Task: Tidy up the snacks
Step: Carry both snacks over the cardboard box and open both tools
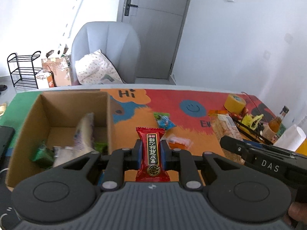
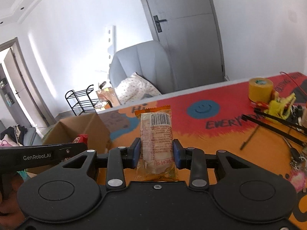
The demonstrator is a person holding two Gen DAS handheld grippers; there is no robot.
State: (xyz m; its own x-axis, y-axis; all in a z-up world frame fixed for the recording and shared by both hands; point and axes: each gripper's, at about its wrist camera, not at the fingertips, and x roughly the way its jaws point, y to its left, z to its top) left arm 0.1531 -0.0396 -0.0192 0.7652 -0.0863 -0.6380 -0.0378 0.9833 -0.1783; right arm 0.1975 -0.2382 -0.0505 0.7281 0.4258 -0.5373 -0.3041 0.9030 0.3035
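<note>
Red foil snack bar [image 1: 152,154] sat pinched in the left gripper [image 1: 151,151], fingers fully closed on it, long axis pointing away along them. Cardboard box [image 1: 63,118] stood at the table's [image 1: 191,130] far left corner, just left of that gripper, so left was nearer. Right gripper [image 2: 156,150] clamped a crinkly clear-orange packet [image 2: 156,140], fingers partly apart around its width. Glossy loose wrappers lay mid-table.

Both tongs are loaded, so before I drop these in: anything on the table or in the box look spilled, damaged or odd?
Nothing spilled or damaged. Two small snacks lie loose on the table right of the cardboard box. Inside the box, one pale packet stands tilted, not flat.
</note>
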